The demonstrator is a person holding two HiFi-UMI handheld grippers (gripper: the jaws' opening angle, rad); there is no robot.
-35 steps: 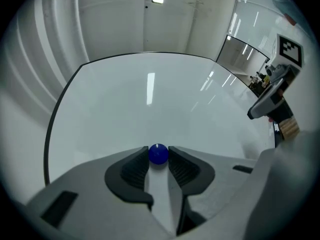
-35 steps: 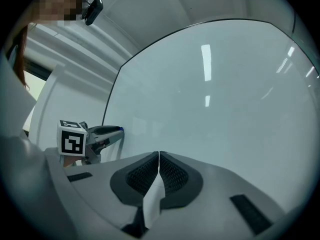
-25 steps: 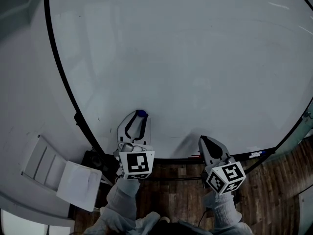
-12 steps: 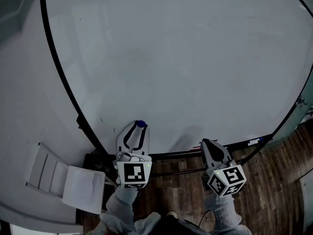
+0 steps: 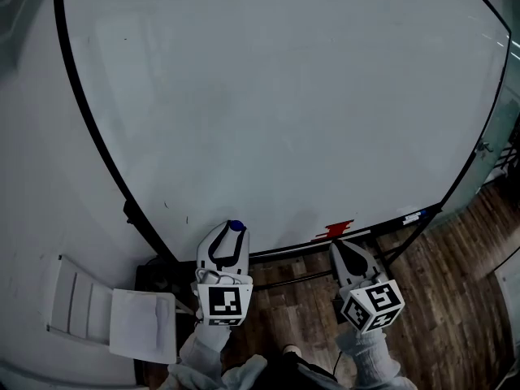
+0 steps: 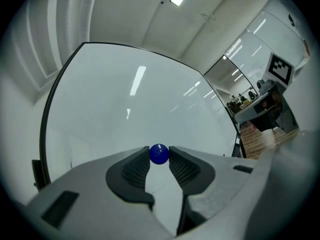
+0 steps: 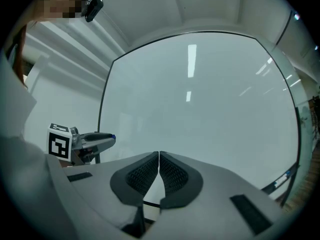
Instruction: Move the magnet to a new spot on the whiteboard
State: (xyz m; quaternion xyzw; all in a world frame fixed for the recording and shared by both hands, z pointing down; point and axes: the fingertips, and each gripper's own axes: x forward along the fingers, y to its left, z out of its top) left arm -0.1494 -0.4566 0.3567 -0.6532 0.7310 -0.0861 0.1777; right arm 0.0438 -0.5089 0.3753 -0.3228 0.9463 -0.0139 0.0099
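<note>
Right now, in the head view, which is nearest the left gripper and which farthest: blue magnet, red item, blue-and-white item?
1. Blue magnet, between the left gripper's jaws.
2. Red item, to the right, on the ledge.
3. Blue-and-white item, farther right along it.

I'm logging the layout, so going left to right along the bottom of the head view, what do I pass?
white flat object → left gripper, shut on the blue magnet → right gripper, jaws together → small blue item on the ledge of the whiteboard
</note>
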